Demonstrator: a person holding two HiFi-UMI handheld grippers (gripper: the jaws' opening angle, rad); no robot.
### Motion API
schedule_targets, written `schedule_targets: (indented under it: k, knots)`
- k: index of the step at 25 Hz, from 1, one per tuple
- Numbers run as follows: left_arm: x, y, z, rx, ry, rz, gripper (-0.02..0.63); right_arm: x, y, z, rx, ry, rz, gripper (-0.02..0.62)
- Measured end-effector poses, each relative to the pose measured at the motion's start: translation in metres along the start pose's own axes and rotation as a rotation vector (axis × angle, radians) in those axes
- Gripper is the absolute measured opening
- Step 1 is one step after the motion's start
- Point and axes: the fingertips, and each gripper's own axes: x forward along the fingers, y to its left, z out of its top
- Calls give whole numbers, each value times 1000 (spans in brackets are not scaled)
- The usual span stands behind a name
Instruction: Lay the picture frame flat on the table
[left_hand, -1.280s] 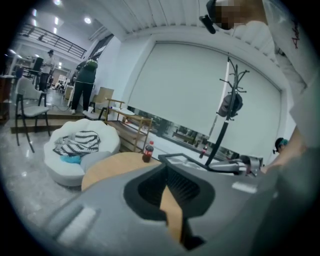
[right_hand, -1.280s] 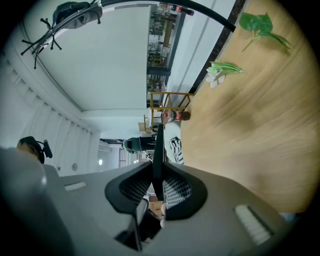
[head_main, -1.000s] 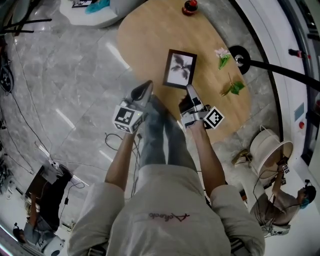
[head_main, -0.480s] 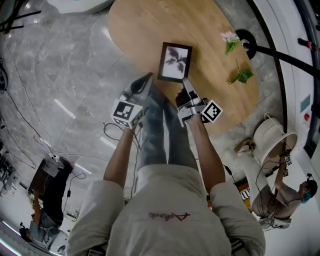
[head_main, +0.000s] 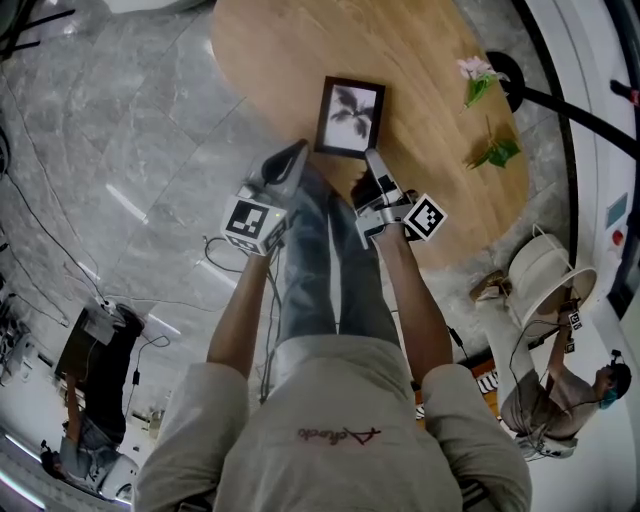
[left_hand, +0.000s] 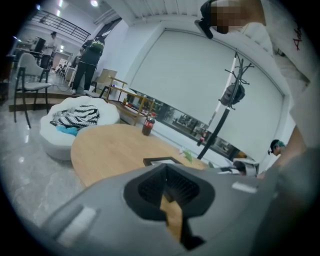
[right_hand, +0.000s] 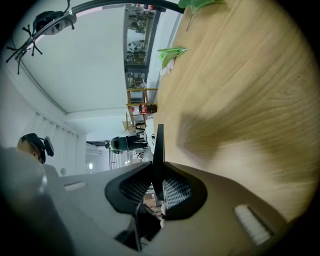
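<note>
The right gripper (head_main: 371, 157) is pinching the dark rectangular picture frame's (head_main: 350, 117) near short edge, its long axis pointing across the oval wooden table (head_main: 420, 60); the left gripper (head_main: 296, 152) is hovering closed, empty.

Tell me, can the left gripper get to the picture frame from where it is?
Probably yes. The left gripper is empty and hovers right beside the near left corner of the picture frame, with nothing between them. The right gripper clamps the near right corner, so it is out of the way.
</note>
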Motion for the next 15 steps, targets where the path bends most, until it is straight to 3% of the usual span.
schedule_targets:
  k: [15]
  knots:
    - [6,20,-12,-4,19,-7,0,58,-13,26,-40,0,3,74]
